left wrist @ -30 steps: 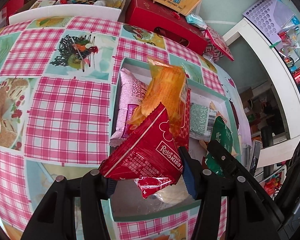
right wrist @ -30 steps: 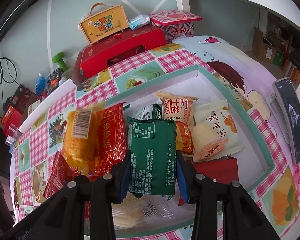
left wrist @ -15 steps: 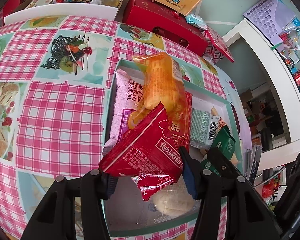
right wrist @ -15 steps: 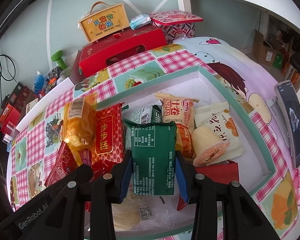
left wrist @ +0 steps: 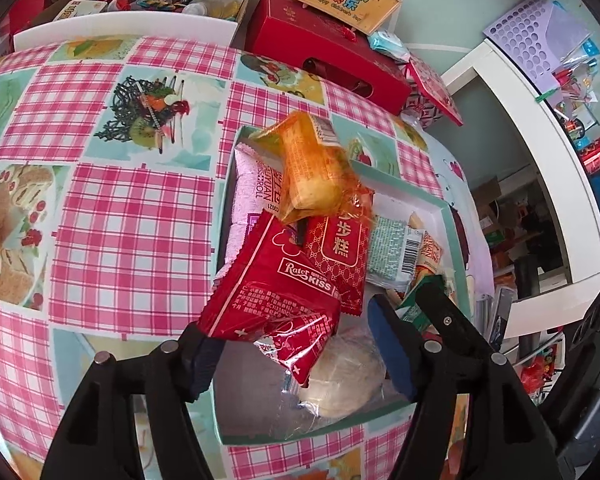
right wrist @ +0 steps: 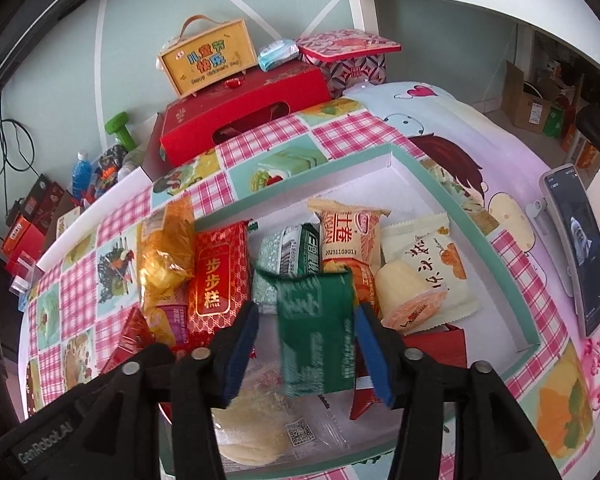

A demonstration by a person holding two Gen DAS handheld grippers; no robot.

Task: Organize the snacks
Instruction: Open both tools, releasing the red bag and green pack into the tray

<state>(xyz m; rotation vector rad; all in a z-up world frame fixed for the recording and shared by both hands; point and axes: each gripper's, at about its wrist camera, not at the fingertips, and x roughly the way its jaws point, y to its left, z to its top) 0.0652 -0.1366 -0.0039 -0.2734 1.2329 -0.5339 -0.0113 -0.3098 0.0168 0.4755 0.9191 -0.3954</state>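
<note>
A teal-rimmed white box [left wrist: 446, 216] [right wrist: 452, 192] on the checked table holds several snack packs. My left gripper [left wrist: 296, 344] stands open over its near end. A red Rater Kiss pack [left wrist: 276, 292] hangs between the fingers, touching only the left one. An orange pack [left wrist: 312, 172] and a red gold-lettered pack [left wrist: 340, 260] lean behind it. My right gripper [right wrist: 306, 346] is open. A green pack [right wrist: 318, 340], blurred, sits between its fingers, clear of the left pad. A clear-wrapped pale bun [right wrist: 252, 428] lies below.
A pink pack [left wrist: 252, 184] leans on the box's left wall. A cream pastry pack [right wrist: 420, 280] and an orange roll pack [right wrist: 350, 240] lie further in. A phone [right wrist: 580, 248] stands at the right. Red gift boxes [right wrist: 244, 116] are behind the table.
Both grippers have opened. The red Rater Kiss pack has slipped from the left grip and the green pack from the right grip. The orange pack has tipped further back.
</note>
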